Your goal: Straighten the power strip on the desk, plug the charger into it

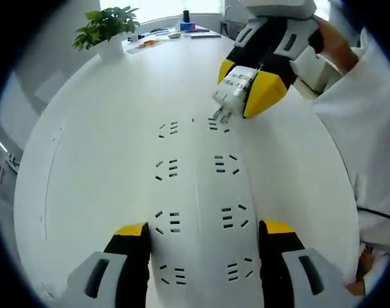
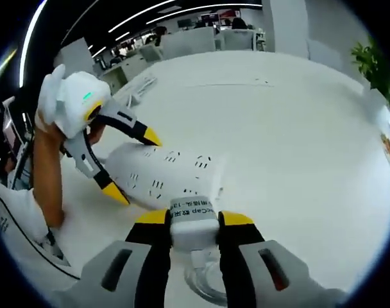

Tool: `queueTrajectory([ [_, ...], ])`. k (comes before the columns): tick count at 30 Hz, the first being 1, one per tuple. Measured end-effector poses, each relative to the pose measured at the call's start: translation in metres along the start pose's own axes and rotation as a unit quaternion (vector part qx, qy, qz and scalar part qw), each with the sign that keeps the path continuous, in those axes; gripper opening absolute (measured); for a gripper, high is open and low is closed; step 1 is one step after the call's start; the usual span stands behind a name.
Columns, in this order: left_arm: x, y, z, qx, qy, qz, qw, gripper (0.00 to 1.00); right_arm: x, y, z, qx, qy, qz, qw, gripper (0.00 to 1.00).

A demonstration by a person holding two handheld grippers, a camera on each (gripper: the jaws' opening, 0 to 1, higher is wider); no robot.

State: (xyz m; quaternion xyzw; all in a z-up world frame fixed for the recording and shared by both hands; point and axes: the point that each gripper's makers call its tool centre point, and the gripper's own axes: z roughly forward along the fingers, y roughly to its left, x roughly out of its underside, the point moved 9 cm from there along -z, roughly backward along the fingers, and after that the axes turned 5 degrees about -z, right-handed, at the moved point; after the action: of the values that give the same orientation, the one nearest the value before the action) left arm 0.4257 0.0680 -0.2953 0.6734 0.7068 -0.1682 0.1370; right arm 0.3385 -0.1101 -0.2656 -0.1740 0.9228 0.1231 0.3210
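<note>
A white power strip (image 1: 195, 173) lies on the white desk (image 1: 86, 147) and runs straight away from me in the left gripper view. My left gripper (image 1: 204, 226) is shut on its near end, one jaw pressed against each long side. In the right gripper view the same left gripper (image 2: 132, 165) straddles the power strip (image 2: 176, 170) from the left. My right gripper (image 2: 195, 218) is shut on a white charger (image 2: 194, 223) with printed text. The charger (image 1: 235, 93) hangs tilted over the strip's far end, its prongs (image 1: 219, 117) just at the sockets there. The right gripper (image 1: 243, 86) holds it from the upper right.
A potted plant (image 1: 105, 29) and small items (image 1: 182, 29) stand at the desk's far edge. A person's white sleeve (image 1: 355, 128) fills the right side. A clear cable loop (image 2: 201, 285) lies under the charger. A forearm (image 2: 44, 167) is at the left, with office desks behind.
</note>
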Motion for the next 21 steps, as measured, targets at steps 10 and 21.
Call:
queueTrajectory([
  [10, 0.001, 0.001, 0.0, 0.001, -0.004, 0.003, 1.0, 0.7, -0.007, 0.006, 0.003, 0.001, 0.055, 0.007, 0.9984, 0.28],
  [21, 0.001, 0.001, 0.001, 0.002, -0.003, 0.005, 1.0, 0.7, -0.009, 0.001, 0.001, 0.014, 0.07, -0.003, 0.9974, 0.28],
])
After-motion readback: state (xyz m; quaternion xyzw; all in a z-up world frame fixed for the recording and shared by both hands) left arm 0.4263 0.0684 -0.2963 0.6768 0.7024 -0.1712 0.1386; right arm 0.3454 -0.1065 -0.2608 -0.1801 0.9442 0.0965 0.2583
